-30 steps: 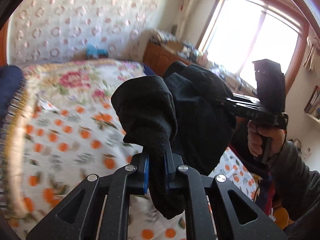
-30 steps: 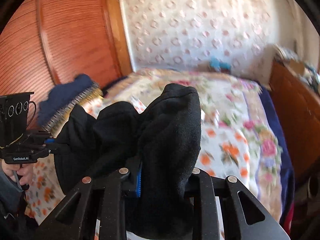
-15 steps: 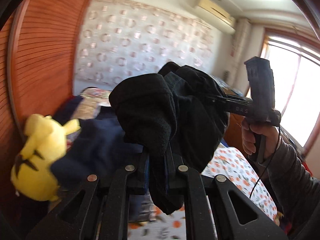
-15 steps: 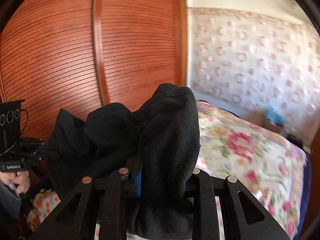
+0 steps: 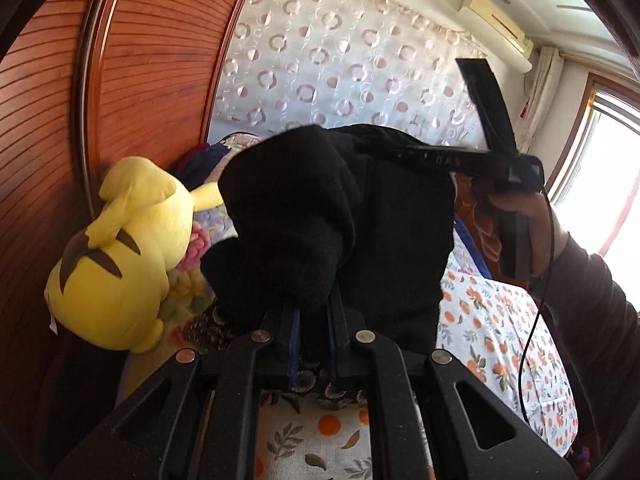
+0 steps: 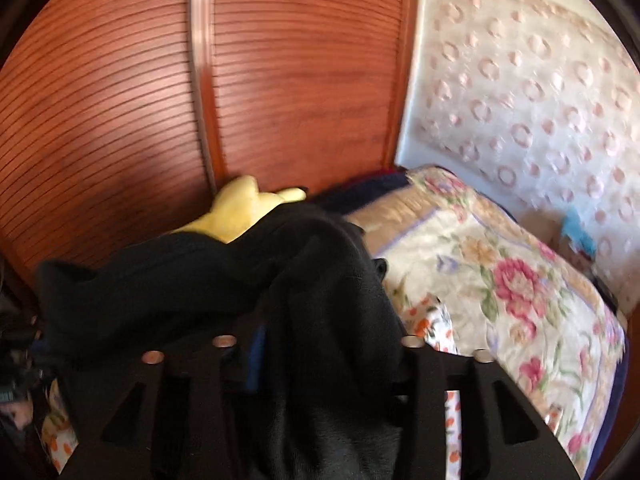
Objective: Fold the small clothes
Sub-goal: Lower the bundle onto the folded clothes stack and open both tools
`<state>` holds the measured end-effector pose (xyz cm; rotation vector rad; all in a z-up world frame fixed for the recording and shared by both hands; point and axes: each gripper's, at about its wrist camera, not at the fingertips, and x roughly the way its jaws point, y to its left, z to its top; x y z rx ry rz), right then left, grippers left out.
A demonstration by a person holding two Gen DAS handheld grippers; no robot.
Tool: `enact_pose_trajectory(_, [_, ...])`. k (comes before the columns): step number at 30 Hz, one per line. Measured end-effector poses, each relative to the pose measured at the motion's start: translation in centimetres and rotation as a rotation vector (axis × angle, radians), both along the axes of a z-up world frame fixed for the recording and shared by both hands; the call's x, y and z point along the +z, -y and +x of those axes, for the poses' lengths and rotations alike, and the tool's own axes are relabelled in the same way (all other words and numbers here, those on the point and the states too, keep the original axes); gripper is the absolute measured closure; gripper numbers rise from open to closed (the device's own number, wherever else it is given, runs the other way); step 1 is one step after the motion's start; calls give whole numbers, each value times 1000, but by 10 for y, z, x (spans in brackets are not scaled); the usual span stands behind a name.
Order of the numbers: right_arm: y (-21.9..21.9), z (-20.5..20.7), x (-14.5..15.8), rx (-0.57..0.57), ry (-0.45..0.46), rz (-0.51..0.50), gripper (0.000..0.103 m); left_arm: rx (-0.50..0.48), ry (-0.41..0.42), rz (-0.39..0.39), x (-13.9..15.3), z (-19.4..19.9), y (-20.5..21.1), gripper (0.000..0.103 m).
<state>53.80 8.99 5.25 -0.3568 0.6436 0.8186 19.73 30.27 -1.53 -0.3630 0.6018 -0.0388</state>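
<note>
While my left tool (image 5: 312, 312) is clenching one end of the black garment (image 5: 340, 216), my right tool (image 6: 320, 344) is gripping the other above the bed (image 6: 500, 280), beside the yellow plush toy (image 5: 124, 256).

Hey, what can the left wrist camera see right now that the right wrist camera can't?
Only the left wrist view shows the window, the air conditioner and the right gripper from outside, with the hand on its handle. Only the right wrist view shows the floral quilt spread wide. Both show the black garment, the yellow plush toy and the wooden wardrobe.
</note>
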Motion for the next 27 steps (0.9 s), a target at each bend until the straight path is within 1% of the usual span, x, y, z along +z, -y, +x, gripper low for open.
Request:
enact_pose_trajectory(1, [2, 1, 2, -29, 10, 4, 45, -1, -2, 1, -2, -1, 0, 91])
enact_pose_trajectory(2, [4, 0, 7, -60, 39, 21, 45, -2, -3, 1, -2, -2, 0, 91])
enact_pose_trajectory(3, [1, -8, 12, -89, 79, 41, 44, -2, -4, 3, -4, -1, 0, 91])
enact_pose_trajectory(4, [9, -13, 20, -126, 136, 65, 44, -2, -5, 6, -4, -1, 0, 91])
enact_pose_trajectory(6, [22, -30, 33, -148, 213, 128, 44, -2, -6, 12, -2, -3, 1, 91])
enact_pose_trajectory(7, [28, -38, 39, -127, 221, 171, 44, 0, -6, 17, -1, -3, 1, 91])
enact_pose_trajectory(8, [32, -46, 42, -82, 204, 200, 44, 0, -6, 18, 0, -3, 1, 91])
enact_pose_trajectory(9, [32, -52, 42, -40, 182, 207, 44, 0, -9, 20, 0, -3, 1, 91])
enact_pose_trajectory(11, [28, -61, 32, 34, 123, 196, 44, 3, -15, 29, -3, 1, -2, 91])
enact_pose_trajectory(12, [29, -58, 25, 45, 102, 179, 44, 5, -18, 33, -4, 1, -2, 91])
enact_pose_trajectory(14, [24, -45, 7, 20, 89, 130, 44, 3, -23, 32, -6, 2, -2, 91])
enact_pose_trajectory(17, [25, -22, -17, -1, 31, 140, 44, -2, -41, 24, -12, 5, -3, 91])
enact_pose_trajectory(18, [17, -15, -22, -5, 20, 138, 44, -4, -43, 28, -11, 5, -1, 91])
enact_pose_trajectory(20, [20, -13, -23, -15, 7, 161, 44, -10, -36, 49, -8, 4, 4, 91])
enact_pose_trajectory(23, [24, -22, -6, -37, -3, 194, 44, -3, -20, 83, -1, -5, 11, 91])
enact_pose_trajectory(24, [29, -35, -9, -46, 4, 203, 44, 0, -17, 93, 2, -9, 12, 91])
enact_pose_trajectory(26, [42, -53, -3, -64, 27, 221, 44, 3, -9, 121, 8, -19, 18, 91])
enact_pose_trajectory(27, [50, -66, -5, -70, 33, 225, 44, 3, -3, 129, 10, -24, 21, 84])
